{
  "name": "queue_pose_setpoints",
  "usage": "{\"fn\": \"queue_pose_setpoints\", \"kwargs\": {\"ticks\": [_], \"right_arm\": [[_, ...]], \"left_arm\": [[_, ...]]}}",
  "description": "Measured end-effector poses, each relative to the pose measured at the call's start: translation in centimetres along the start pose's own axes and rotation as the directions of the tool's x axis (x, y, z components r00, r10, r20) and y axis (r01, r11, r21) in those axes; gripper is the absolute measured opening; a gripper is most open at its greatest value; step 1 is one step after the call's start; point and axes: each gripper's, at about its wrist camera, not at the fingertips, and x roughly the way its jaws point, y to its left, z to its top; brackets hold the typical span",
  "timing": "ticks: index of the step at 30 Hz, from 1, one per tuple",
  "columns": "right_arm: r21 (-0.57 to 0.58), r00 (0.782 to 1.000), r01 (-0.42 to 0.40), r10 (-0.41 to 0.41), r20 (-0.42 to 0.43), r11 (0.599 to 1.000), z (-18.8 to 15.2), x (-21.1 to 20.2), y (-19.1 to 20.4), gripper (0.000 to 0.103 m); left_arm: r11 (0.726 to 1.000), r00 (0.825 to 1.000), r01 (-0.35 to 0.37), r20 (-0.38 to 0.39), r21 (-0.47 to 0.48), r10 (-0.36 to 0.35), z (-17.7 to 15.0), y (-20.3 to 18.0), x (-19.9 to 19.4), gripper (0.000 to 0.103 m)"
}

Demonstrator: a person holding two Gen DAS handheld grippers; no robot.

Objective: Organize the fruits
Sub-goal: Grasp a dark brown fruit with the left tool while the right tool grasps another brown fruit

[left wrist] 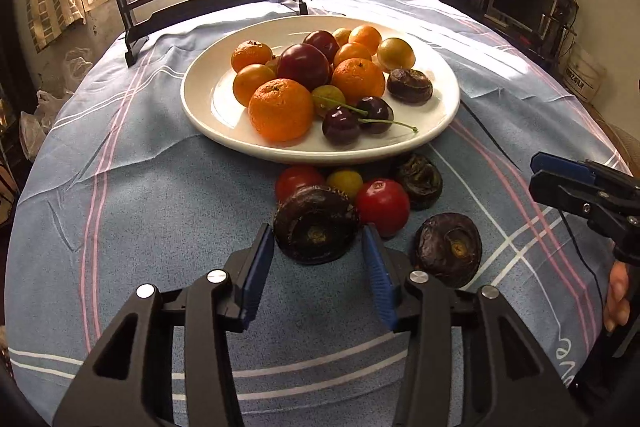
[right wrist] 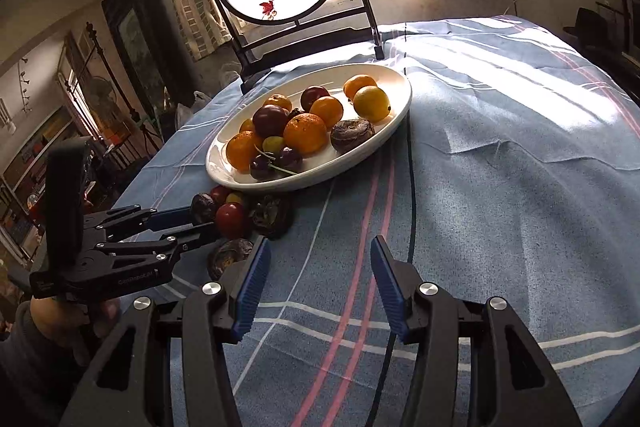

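Left gripper held wide apart, blue pads flanking dark water chestnut on blue striped tablecloth; contact unclear. 2 red tomatoes lay just behind. White plate beyond held oranges. Right gripper spread apart, empty, above cloth.

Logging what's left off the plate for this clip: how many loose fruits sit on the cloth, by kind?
Dark water chestnuts: 3
Red tomatoes: 2
Yellow-green small fruit: 1
Total: 6, all in front of the white plate.
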Motion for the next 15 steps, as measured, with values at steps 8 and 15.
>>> {"fn": "queue_pose_setpoints", "kwargs": {"ticks": [8, 15], "right_arm": [[0.0, 1.0, -0.005, 0.005, -0.007, 1.0, 0.0, 0.2, 0.0, 0.052], [-0.124, 0.998, -0.025, 0.016, -0.069, 0.992, -0.6, 0.9, 2.9, 0.052]], "left_arm": [[1.0, 1.0, 0.008, 0.008, -0.005, -0.008, 0.4, -0.2, -0.1, 0.041], [0.997, 0.995, 0.071, 0.071, -0.026, -0.069, -2.0, 0.6, -5.4, 0.042]]}}
